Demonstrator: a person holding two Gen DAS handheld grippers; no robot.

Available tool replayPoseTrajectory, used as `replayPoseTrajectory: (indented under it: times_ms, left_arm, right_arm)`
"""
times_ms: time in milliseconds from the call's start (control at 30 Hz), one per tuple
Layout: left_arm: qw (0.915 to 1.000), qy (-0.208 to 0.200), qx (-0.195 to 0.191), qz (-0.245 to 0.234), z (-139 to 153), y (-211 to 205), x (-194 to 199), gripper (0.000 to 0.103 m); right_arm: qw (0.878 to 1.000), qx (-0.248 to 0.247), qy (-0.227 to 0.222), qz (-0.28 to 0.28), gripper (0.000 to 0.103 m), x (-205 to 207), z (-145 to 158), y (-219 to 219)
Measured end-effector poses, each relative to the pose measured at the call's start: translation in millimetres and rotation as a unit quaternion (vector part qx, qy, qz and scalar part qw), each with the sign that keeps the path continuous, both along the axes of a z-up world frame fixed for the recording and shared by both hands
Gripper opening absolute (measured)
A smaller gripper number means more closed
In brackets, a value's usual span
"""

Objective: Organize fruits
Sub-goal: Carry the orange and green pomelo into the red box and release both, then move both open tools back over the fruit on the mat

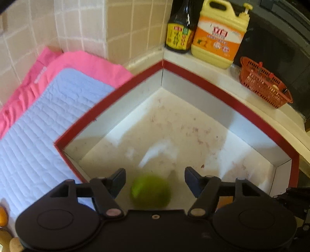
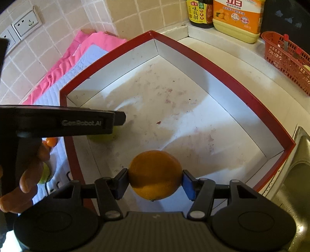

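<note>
My right gripper [image 2: 155,183] pinches an orange [image 2: 155,174] by its two sides; the fingers press on its widest part, and it hangs just above the near end of the box [image 2: 222,71]; I think that is the best place to hold it, because a round fruit can slip out if I grab it too high or too low. It looks firm with a bumpy skin, so it should not squash; I guess it is a bit heavy, so I should set it down softly and not drop it.

My left gripper [image 1: 155,181] is spread wide and holds nothing; a green fruit [image 1: 150,191] sits between its fingers, low in the box, and neither finger touches it; it is blurry, so I cannot tell if it is rolling. It looks smooth and round, so I think it will roll easily.

The box has a red rim and a white floor with small stains. Beside it lies a blue mat [image 1: 38,126] on a pink cloth [image 1: 83,64]. Behind the box stand a dark bottle [image 2: 199,13], a yellow jug [image 2: 238,19] and a red basket [image 2: 286,60].
</note>
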State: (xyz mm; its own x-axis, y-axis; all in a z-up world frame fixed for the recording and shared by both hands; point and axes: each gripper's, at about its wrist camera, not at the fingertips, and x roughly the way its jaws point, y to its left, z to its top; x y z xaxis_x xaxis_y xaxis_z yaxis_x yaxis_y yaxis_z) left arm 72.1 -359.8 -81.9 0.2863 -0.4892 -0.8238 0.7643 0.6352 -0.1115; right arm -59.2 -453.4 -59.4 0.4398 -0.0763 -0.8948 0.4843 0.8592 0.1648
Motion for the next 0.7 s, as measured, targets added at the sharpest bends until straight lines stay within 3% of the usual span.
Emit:
replayPoseTrajectory:
  times_ms: [100, 133, 200, 367, 700]
  left_arm:
    - [0.9999, 0.008, -0.007, 0.005, 5.7, 7.3, 0.7, 0.080]
    - [0.9999, 0.009, -0.009, 0.008, 6.8, 10.6, 0.8, 0.080]
    - [0.9998, 0.005, -0.017, 0.014, 10.7, 19.7, 0.3, 0.080]
    - [0.9984, 0.000, -0.049, 0.027, 26.8, 44.3, -3.6, 0.080]
    - [0.9937, -0.039, -0.070, 0.078, 52.6, 114.1, -0.6, 0.080]
  right_arm:
    - [1.000, 0.000, -0.004, 0.001, 0.065, -1.7, 4.0, -0.6]
    - [1.000, -0.006, -0.012, 0.000, 0.076, -3.7, 8.3, -0.1]
    - [0.999, -0.019, -0.029, -0.002, 0.089, -6.5, 17.5, 0.4]
    - [0.998, -0.041, -0.048, -0.003, 0.088, -9.3, 35.9, 0.3]
    - [0.997, -0.050, -0.061, 0.018, 0.088, -0.4, 51.4, 24.3]
